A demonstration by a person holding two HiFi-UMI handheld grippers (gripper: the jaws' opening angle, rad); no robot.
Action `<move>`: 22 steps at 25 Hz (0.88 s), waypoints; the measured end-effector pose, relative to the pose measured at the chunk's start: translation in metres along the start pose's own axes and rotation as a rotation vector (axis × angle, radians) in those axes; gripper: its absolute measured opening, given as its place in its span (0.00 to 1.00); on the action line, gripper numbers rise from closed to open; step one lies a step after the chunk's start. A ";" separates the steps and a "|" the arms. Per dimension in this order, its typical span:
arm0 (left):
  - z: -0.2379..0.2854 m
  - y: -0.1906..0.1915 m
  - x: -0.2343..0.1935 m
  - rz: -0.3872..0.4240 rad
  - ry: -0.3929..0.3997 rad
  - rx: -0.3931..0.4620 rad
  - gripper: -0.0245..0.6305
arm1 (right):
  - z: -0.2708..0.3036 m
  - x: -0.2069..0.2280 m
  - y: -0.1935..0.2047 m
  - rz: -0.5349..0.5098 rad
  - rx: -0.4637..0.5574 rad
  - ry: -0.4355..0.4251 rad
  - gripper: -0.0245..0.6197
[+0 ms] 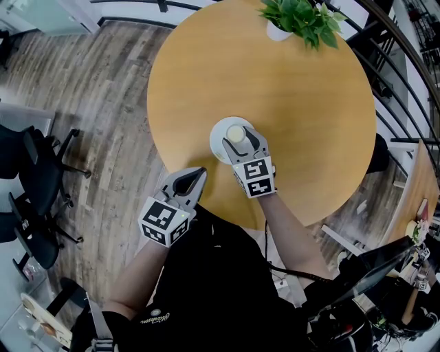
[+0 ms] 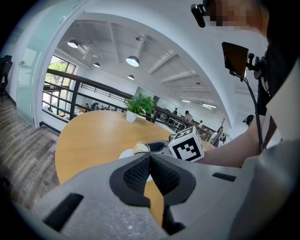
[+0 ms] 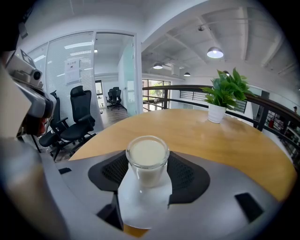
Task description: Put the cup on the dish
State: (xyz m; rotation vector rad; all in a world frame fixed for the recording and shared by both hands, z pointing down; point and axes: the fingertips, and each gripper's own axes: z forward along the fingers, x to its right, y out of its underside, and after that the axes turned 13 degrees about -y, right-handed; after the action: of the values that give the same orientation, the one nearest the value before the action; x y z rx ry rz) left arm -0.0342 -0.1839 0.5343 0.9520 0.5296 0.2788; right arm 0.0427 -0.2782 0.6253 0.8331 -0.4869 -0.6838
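Observation:
A small glass cup (image 1: 236, 134) of milky white liquid stands upright on a white dish (image 1: 219, 146) near the front of the round wooden table (image 1: 289, 89). My right gripper (image 1: 241, 141) is shut on the cup, one pad on each side of the glass. In the right gripper view the cup (image 3: 147, 160) sits between the dark pads with the dish (image 3: 142, 202) under it. My left gripper (image 1: 196, 176) hovers shut and empty at the table's near edge, left of the dish. From the left gripper view the cup (image 2: 141, 148) shows beyond the closed jaws.
A potted green plant (image 1: 301, 16) stands at the table's far side. Black office chairs (image 1: 38, 179) stand on the wood floor to the left. A railing (image 1: 402, 75) curves past the table on the right.

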 end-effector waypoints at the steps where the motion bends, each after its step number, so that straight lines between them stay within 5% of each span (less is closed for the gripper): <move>1: 0.000 0.000 0.000 0.000 0.001 0.000 0.03 | 0.000 0.000 0.000 -0.001 0.001 0.001 0.44; 22: -0.004 0.002 -0.003 0.004 -0.004 -0.007 0.03 | 0.000 0.003 -0.002 0.019 0.038 0.021 0.44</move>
State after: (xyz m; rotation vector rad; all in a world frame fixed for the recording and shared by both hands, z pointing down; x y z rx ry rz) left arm -0.0385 -0.1812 0.5354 0.9462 0.5228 0.2817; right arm 0.0439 -0.2811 0.6240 0.8701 -0.4896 -0.6496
